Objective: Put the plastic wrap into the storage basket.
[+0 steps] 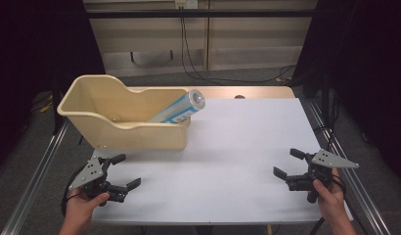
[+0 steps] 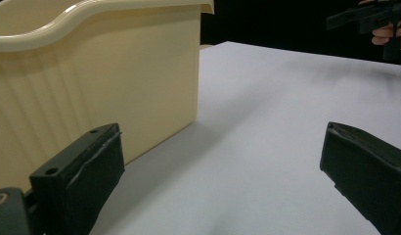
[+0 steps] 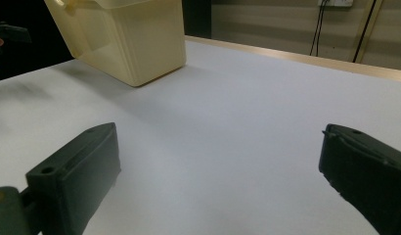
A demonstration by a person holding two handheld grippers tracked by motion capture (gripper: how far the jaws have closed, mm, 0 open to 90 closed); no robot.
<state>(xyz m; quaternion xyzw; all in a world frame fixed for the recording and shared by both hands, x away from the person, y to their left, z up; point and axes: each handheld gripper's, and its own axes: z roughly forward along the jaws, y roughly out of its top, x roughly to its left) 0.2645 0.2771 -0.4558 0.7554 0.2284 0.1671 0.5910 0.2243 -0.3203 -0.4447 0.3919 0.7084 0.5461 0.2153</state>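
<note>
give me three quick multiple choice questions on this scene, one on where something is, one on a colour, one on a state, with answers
1. Where is the can?
A. flat on the white table
B. leaning in the bin, top past its rim
C. in the right gripper

2. What colour is the bin?
A. cream
B. blue
C. black

3. How do the left gripper and right gripper stand?
A. both shut
B. one open
C. both open, empty

Answers:
1 B, its silver top sticks over the bin's right end.
2 A, pale cream walls.
3 C, wide gaps between jaws, nothing held.
</note>
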